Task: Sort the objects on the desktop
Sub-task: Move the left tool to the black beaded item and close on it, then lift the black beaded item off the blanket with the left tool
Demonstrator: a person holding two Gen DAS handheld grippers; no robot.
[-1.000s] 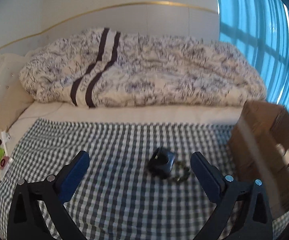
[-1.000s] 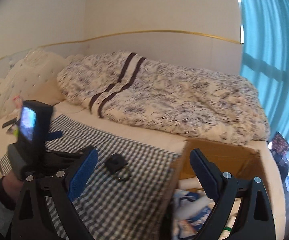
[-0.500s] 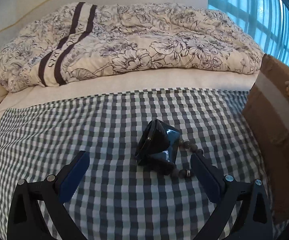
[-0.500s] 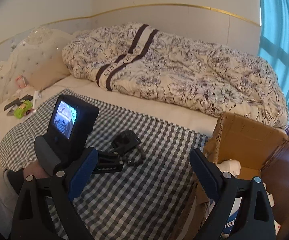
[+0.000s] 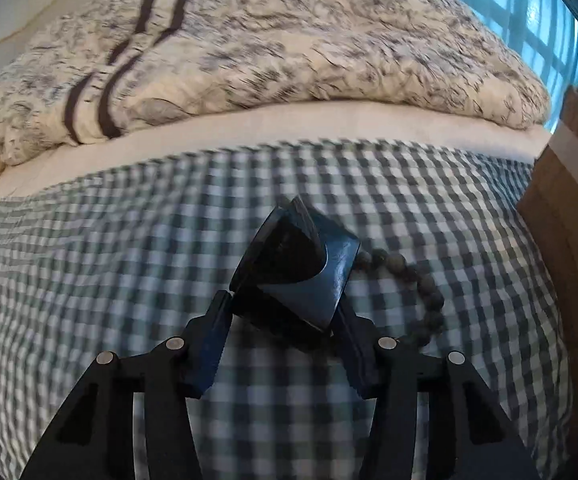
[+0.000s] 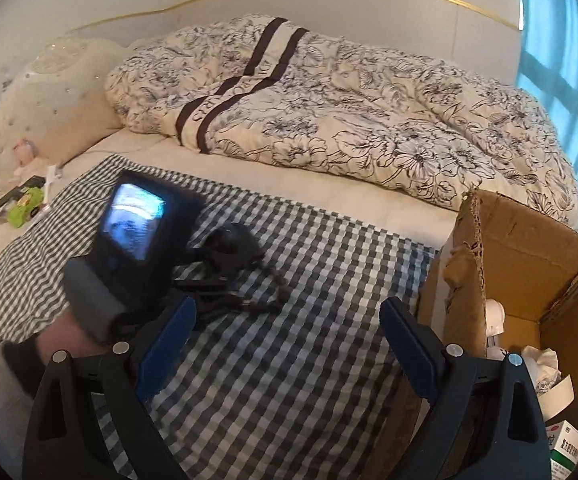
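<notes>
Left gripper is right down on the black case, its fingers drawn in against both flanks of it, pinching the near end. The case sits on the checked cloth over the bed, mid-cloth, tilted with its open mouth angled up and away. That low, level approach makes sense: the case is wedge-shaped, and the narrow near end is the part the fingers can span.

Watch the bead bracelet. It curls out from under the case's right side, touching it, and the near beads lie just beside the right finger. My read is that a lift here could drag the beads along or snag them.

Over on the right, the right gripper hangs above the cloth with fingers spread wide, holding nothing. It sits between the case and the cardboard box, which stands open at the cloth's right edge with cartons and white bits already inside. That looks like the drop-off point, so the case likely heads there.

The picture is blurred on the left view, so exact contact is a judgement.
</notes>
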